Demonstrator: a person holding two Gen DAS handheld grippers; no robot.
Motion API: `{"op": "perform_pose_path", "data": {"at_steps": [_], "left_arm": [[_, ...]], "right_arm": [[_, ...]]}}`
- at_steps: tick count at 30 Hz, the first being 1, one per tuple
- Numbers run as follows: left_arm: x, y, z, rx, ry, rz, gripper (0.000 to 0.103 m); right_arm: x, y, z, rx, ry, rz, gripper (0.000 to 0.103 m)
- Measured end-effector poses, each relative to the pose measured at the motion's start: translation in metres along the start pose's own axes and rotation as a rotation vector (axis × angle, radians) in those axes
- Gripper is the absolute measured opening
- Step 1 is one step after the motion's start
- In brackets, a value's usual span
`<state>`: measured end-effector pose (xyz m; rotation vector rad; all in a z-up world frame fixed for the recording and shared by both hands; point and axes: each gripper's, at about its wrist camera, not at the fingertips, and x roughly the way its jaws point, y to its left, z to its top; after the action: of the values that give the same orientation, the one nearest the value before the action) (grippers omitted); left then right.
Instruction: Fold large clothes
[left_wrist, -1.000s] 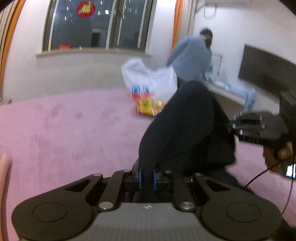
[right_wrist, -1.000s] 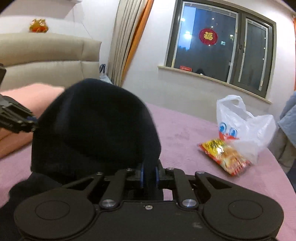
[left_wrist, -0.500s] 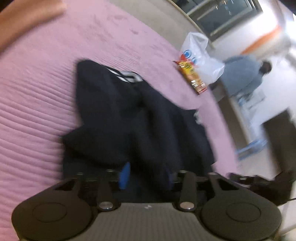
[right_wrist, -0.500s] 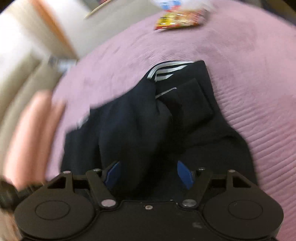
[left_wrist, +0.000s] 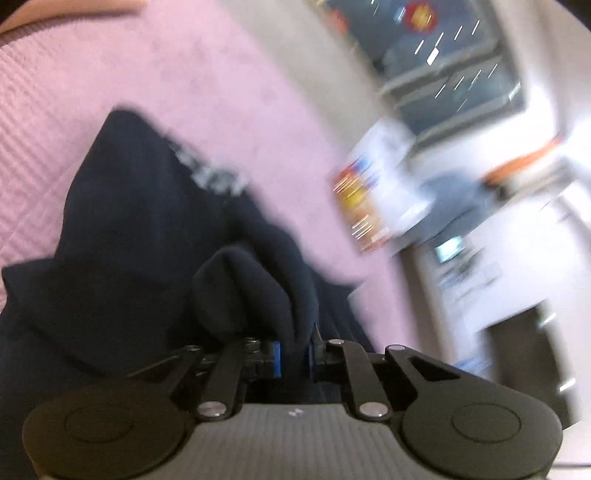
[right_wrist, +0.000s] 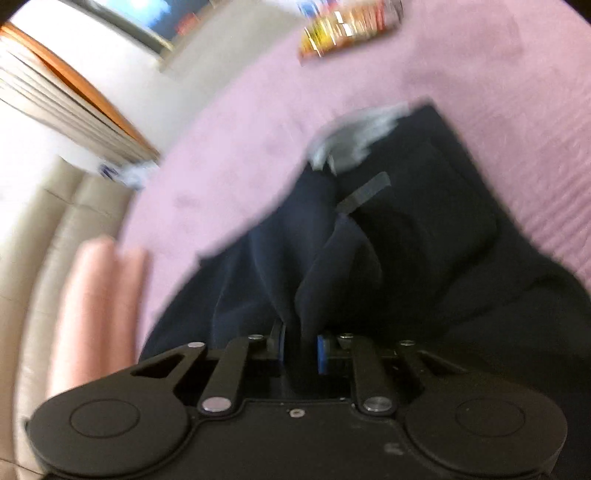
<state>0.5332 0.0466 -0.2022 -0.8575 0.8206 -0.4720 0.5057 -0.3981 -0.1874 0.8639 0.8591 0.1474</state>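
Observation:
A large dark navy garment (left_wrist: 140, 229) with a grey-and-white striped collar lies spread on the pink bed cover (left_wrist: 192, 85). My left gripper (left_wrist: 293, 356) is shut on a bunched fold of the navy cloth near its close edge. In the right wrist view the same garment (right_wrist: 424, 236) lies on the bed, collar away from me. My right gripper (right_wrist: 300, 350) is shut on another fold of it. Both views are motion-blurred.
A white plastic bag and a yellow-red snack packet (left_wrist: 360, 210) lie on the bed beyond the garment; the packet shows in the right wrist view (right_wrist: 347, 31) too. A pink pillow (right_wrist: 96, 295) and beige headboard (right_wrist: 40, 229) are at the left. A window and desk lie beyond.
One second ago both grippers held the garment up in the air. Half a second ago it lay on the bed with both jaws open. Now both jaws have shut on folds of cloth.

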Motion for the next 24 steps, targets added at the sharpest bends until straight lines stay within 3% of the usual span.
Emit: {"op": "perform_pose_path", "data": {"at_steps": [2,4,6,8,10,12,14,17,18,20,22,24], "left_arm": [[-0.019,0.004,0.001,-0.054,-0.015,-0.120,0.014],[-0.024,0.009,-0.007,-0.046,0.023,-0.129,0.014],[-0.017,0.018,-0.022,0.004,0.101,-0.026,0.016],[-0.005,0.034,-0.040,0.025,0.185,0.119,0.018],[-0.007,0.039,-0.047,0.066,0.210,0.181,0.018],[-0.022,0.026,-0.047,0.137,0.186,0.198,0.018],[-0.037,0.008,-0.041,0.215,0.159,0.226,0.018],[-0.053,-0.018,-0.028,0.293,0.111,0.245,0.018],[-0.053,-0.028,-0.024,0.314,0.099,0.225,0.018],[-0.041,-0.044,-0.025,0.348,0.098,0.172,0.018],[-0.020,-0.048,-0.034,0.350,0.146,0.138,0.018],[0.008,-0.045,-0.050,0.384,0.195,0.169,0.018]], "right_arm": [[-0.022,-0.009,0.002,0.034,-0.009,0.058,0.020],[-0.024,-0.021,-0.003,0.049,0.037,0.056,0.021],[-0.008,-0.037,-0.014,0.048,0.113,-0.035,0.031],[0.012,-0.061,-0.028,0.065,0.224,-0.138,0.034],[0.013,-0.073,-0.034,0.079,0.277,-0.154,0.039],[-0.010,-0.070,-0.030,0.060,0.249,-0.141,0.044],[-0.036,-0.056,-0.024,-0.013,0.182,-0.178,0.056],[-0.053,-0.027,-0.017,-0.152,0.100,-0.221,0.058],[-0.052,-0.016,-0.018,-0.208,0.073,-0.221,0.056],[-0.033,0.009,-0.026,-0.334,0.043,-0.219,0.044],[-0.006,0.032,-0.036,-0.452,0.047,-0.228,0.015],[0.016,0.044,-0.051,-0.574,0.020,-0.272,0.009]]}}
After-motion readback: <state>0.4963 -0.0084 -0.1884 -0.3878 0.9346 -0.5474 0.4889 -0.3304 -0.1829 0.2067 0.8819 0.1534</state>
